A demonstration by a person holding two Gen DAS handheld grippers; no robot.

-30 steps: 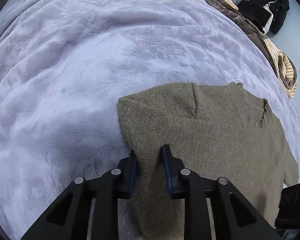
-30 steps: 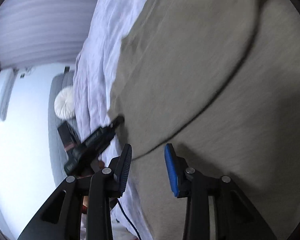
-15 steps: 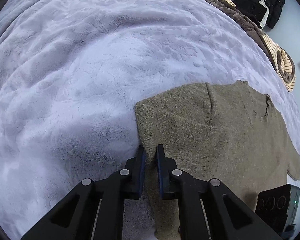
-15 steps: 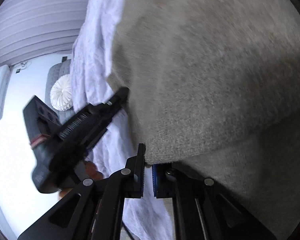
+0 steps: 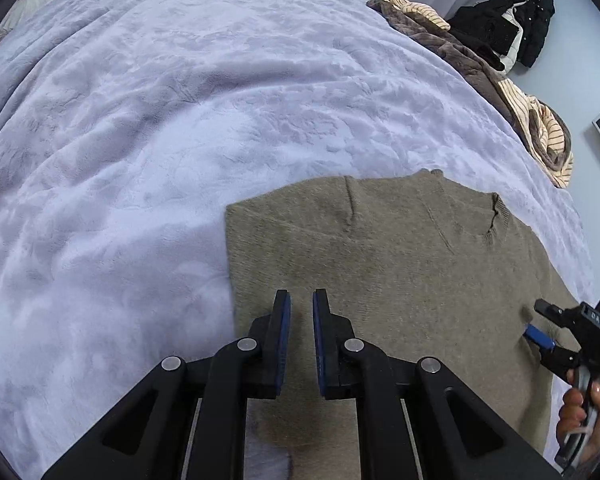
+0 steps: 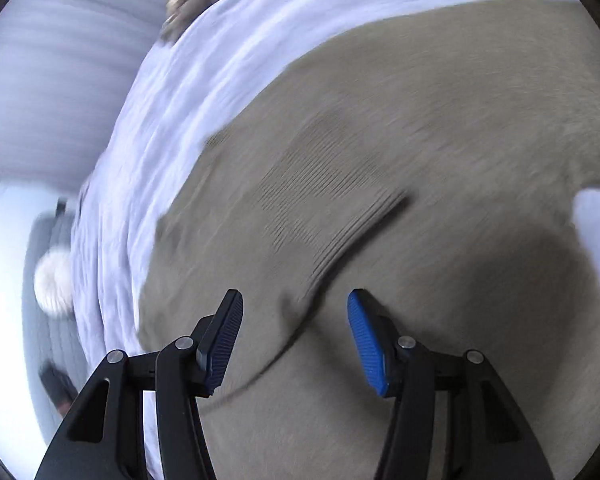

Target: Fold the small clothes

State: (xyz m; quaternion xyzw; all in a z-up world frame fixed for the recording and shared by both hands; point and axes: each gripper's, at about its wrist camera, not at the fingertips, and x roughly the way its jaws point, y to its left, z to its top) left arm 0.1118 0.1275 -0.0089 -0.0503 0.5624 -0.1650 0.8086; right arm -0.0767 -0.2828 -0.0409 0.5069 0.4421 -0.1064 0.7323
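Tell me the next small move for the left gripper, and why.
Probably slide the left gripper toward the sweater's left edge and regrip for the next fold. Its jaws stand slightly apart over the knit with nothing between them, and the right gripper is wide open above the sweater too. The sweater lies flat on the blanket, its left side already folded in.

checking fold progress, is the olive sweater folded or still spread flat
Partly folded: the olive-brown knit sweater lies on the lavender plush blanket with its left side turned in along a straight edge; no left sleeve shows.
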